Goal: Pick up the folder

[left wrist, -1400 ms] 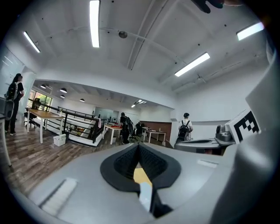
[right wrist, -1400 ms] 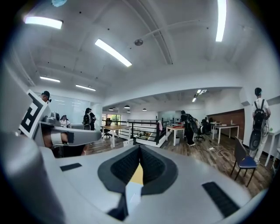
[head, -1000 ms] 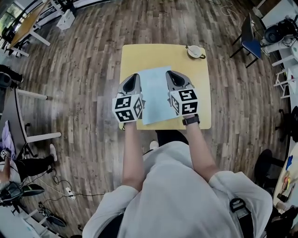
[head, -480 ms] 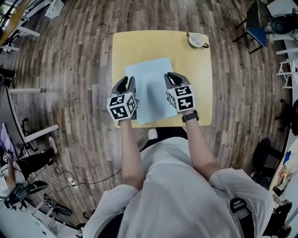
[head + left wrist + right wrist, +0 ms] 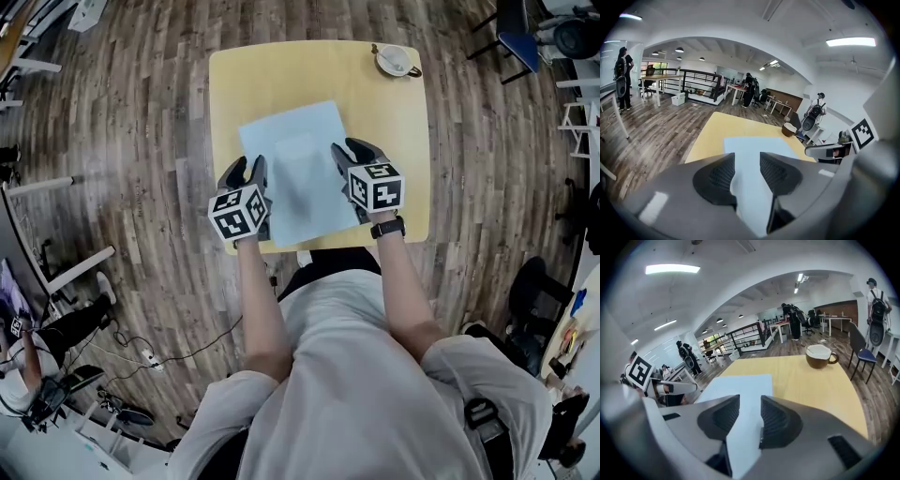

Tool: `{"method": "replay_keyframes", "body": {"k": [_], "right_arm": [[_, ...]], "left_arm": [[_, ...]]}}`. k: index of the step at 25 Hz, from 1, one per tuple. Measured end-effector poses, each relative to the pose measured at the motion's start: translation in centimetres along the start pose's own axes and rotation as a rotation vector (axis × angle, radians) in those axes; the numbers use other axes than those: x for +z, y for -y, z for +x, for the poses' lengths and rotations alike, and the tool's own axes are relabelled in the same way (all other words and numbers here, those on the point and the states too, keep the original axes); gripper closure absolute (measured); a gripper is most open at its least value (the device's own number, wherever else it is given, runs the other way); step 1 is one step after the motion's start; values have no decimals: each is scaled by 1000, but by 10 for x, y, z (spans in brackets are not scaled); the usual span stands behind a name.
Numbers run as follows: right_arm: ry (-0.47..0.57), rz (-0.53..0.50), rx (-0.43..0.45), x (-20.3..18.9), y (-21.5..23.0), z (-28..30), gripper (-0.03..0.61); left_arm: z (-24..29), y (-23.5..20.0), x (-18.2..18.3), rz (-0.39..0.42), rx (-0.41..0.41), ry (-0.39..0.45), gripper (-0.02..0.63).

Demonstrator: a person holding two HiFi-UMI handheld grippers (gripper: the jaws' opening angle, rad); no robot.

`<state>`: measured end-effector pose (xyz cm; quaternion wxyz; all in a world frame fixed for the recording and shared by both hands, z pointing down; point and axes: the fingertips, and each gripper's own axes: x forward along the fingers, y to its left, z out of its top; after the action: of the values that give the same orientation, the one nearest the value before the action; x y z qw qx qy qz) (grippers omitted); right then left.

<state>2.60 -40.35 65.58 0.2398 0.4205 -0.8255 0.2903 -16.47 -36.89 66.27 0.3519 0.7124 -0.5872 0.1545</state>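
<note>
Flanking the pale blue folder point(image 5: 291, 159), both grippers are pointing forward and down over the near half of the yellow table point(image 5: 234, 80). The left gripper point(image 5: 246, 169) is sitting at the folder's left edge, its jaws opening to a moderate gap. That edge is running through the gap, but the pads are not pressing on it. The right gripper point(image 5: 352, 150) is mirroring this at the right edge, jaws also opening, with nothing clamped. The folder is lying flat between the two grippers and stretching ahead of them. A coffee cup point(image 5: 394, 59) is standing well ahead of the right gripper, at the far corner. The folder is looking thin, light and floppy, so it is likely to sag if lifted by one side and to slide on the smooth top. Pinching both long edges together, near their middles, seems soundest.
</note>
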Motion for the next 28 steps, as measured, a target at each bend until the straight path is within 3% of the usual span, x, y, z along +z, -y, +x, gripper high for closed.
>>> {"method": "replay_keyframes", "body": {"k": [9,12,17,22,28], "right_arm": [[-53,53,21,-19,6,19,296],[-91,83,27,-30,10,26,291],[-129,139,51,-43,13,34,277],[-116,288,79,-51,18,39,275],[-131,290,77,-55,18,38,275]], "left_arm": [[13,-16,-27,-106,-31,-75,346],[21,-12,-37,-172,-82,-114,281],[31,-5,-56,-247,-141,-174,226],[41,1,-61,-308,-176,-200,224],[41,-1,-67,-345,-186,-218,225]]}}
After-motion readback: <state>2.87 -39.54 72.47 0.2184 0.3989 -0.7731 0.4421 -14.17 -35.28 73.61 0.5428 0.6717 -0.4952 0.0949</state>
